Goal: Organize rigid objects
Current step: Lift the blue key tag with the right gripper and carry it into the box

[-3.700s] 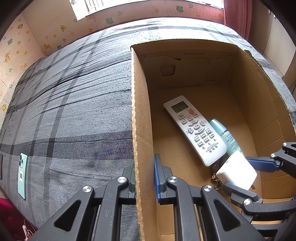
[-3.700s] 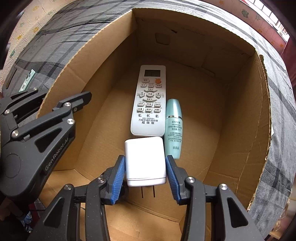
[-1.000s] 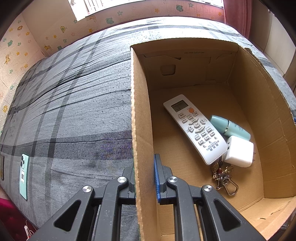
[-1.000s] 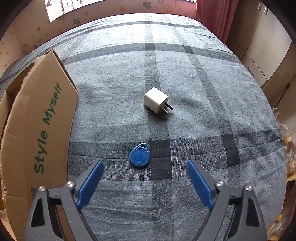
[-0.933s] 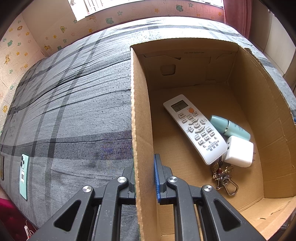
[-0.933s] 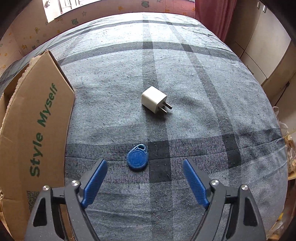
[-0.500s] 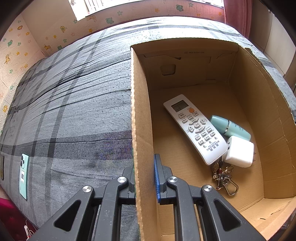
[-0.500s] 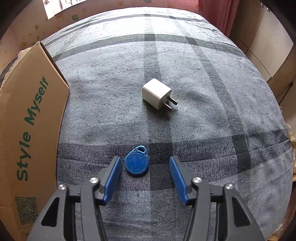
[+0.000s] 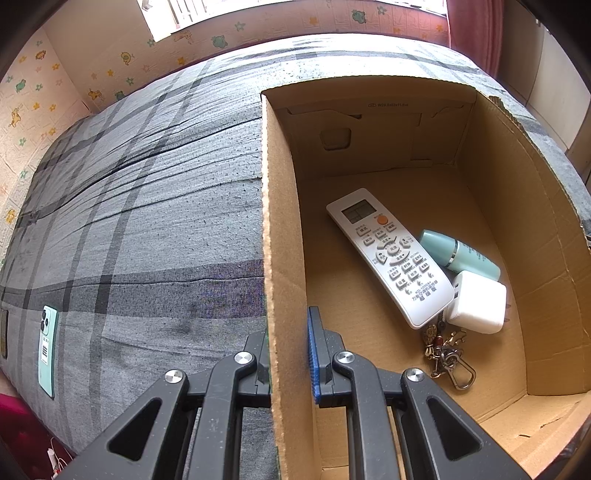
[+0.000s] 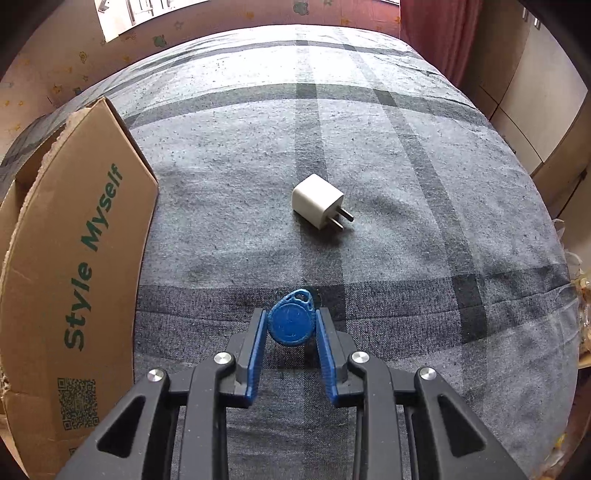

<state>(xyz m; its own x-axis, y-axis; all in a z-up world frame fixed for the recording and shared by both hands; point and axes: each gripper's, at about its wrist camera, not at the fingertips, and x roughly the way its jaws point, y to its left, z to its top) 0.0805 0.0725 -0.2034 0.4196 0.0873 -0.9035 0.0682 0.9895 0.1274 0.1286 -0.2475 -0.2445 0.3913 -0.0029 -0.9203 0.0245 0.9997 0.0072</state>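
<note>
You are in a home bedroom, likely a child's. A bed (image 10: 406,166) with a grey plaid cover fills both views. The wallpaper (image 9: 44,92) behind it carries little cartoon animals and stars. Daylight comes through a window (image 9: 173,14) above it, a red curtain (image 10: 436,33) hangs at the corner, and pale cupboard doors (image 10: 546,85) stand alongside.

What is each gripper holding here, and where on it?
Left gripper: brown cardboard box, by its side wall. Right gripper: flat blue teardrop key fob, jaws just closed across its edges.
</note>
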